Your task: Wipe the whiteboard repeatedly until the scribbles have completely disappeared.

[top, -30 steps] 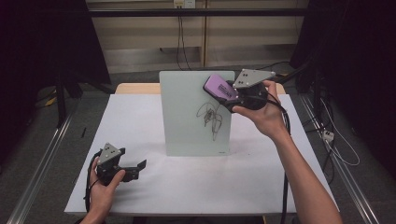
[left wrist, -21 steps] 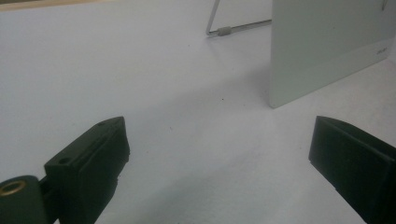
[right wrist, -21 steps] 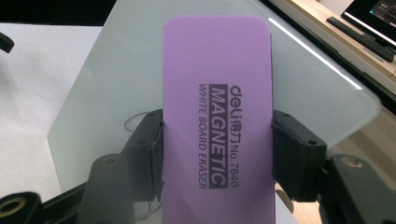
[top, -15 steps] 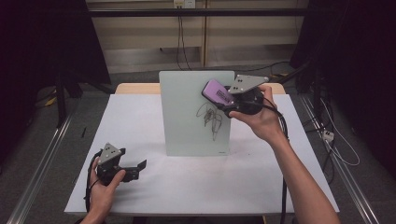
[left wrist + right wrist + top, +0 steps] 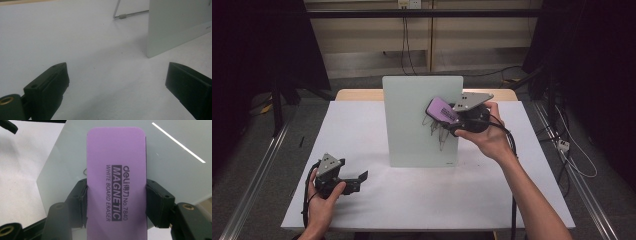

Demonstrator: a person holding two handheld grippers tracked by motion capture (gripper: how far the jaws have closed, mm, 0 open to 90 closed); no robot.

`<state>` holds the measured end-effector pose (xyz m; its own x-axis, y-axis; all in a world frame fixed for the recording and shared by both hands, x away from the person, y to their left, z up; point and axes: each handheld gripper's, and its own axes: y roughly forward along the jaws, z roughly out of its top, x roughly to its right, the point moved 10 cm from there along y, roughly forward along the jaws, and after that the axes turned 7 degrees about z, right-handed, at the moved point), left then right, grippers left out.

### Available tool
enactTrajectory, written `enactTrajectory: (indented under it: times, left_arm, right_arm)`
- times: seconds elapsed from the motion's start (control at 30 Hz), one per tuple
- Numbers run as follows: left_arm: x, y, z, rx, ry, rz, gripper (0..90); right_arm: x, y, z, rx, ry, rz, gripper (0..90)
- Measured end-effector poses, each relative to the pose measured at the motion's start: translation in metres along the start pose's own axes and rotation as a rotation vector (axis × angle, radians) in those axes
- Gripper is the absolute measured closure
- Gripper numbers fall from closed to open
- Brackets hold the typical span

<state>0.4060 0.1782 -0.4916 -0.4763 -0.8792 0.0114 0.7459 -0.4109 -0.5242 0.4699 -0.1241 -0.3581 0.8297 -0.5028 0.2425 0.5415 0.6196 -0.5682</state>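
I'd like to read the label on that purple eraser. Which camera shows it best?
The right gripper view: the purple eraser faces the camera with readable print. The high view shows it small and tilted against the whiteboard.

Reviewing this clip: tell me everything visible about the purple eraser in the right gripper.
The purple rectangular whiteboard eraser has rounded corners and a smooth, matte back printed in dark letters "deli MAGNETIC WHITE BOARD ERASER No. 7840". The right gripper clamps it by its two long sides, one black jaw on each. It is held tilted against the upright white board, over dark scribbles near the board's right edge. Its wiping face is hidden.
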Motion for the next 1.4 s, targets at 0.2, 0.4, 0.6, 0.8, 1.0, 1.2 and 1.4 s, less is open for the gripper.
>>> enactTrajectory:
  times: [0.2, 0.4, 0.6, 0.8, 1.0, 1.2, 1.4]
  left_arm:
    - [0.002, 0.0, 0.0, -0.001, 0.002, -0.005, 4.8]
    - [0.002, 0.001, 0.001, 0.003, 0.001, -0.008, 4.8]
    - [0.002, 0.001, 0.0, 0.003, -0.001, -0.01, 4.8]
    - [0.001, 0.0, 0.0, 0.0, 0.0, -0.007, 4.8]
    - [0.001, 0.0, 0.0, 0.0, 0.0, -0.009, 4.8]
    - [0.001, 0.001, 0.0, -0.001, 0.0, -0.008, 4.8]
    - [0.002, 0.001, 0.0, 0.0, 0.003, -0.011, 4.8]
  right_arm:
    - [-0.009, 0.006, -0.007, -0.013, 0.009, 0.027, 41.2]
    - [-0.016, 0.012, -0.012, -0.034, 0.002, 0.046, 41.2]
    - [-0.017, 0.012, -0.012, -0.036, -0.002, 0.049, 41.1]
    - [-0.009, 0.006, -0.006, -0.004, 0.013, 0.021, 41.1]
    - [0.008, -0.008, 0.006, 0.028, 0.026, -0.032, 41.1]
    - [0.024, -0.021, 0.017, 0.046, 0.029, -0.079, 41.1]
    - [0.028, -0.022, 0.023, 0.054, 0.02, -0.103, 41.1]
